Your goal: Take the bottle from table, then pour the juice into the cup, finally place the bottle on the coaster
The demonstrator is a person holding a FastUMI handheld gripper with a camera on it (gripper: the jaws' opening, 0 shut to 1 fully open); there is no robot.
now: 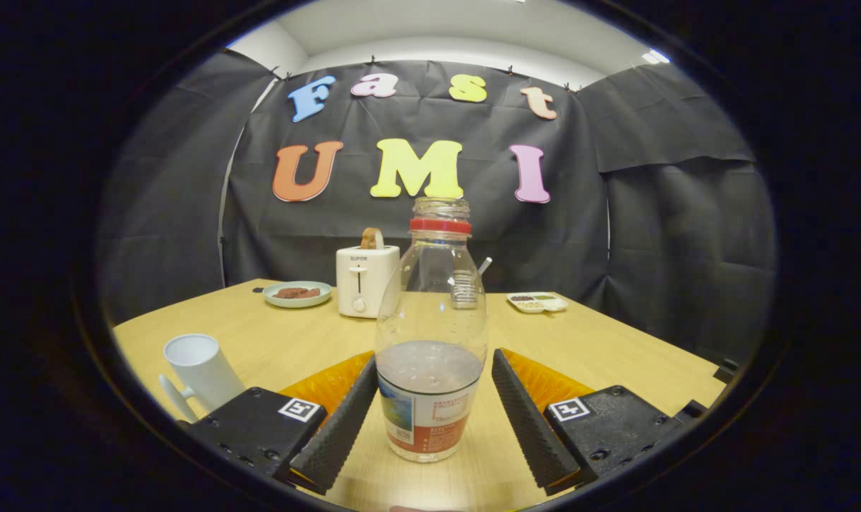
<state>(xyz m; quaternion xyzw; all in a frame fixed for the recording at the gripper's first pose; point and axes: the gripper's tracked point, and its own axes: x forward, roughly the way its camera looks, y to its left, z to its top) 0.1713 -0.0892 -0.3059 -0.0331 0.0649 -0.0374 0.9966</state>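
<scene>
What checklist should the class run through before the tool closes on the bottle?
1. Bottle upright between the fingers: ok.
2. Tool open, gaps on both sides of the bottle: ok.
3. Cap off, neck open for pouring: ok.
4. Liquid inside, low level: ok.
5. Cup upright on the table, beside the left finger: ok.
6. Coaster location: cannot tell.

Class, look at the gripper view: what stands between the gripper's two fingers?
In the gripper view, the uncapped bottle stands upright on the table between the open gripper's fingers, neither pressing it.
</scene>
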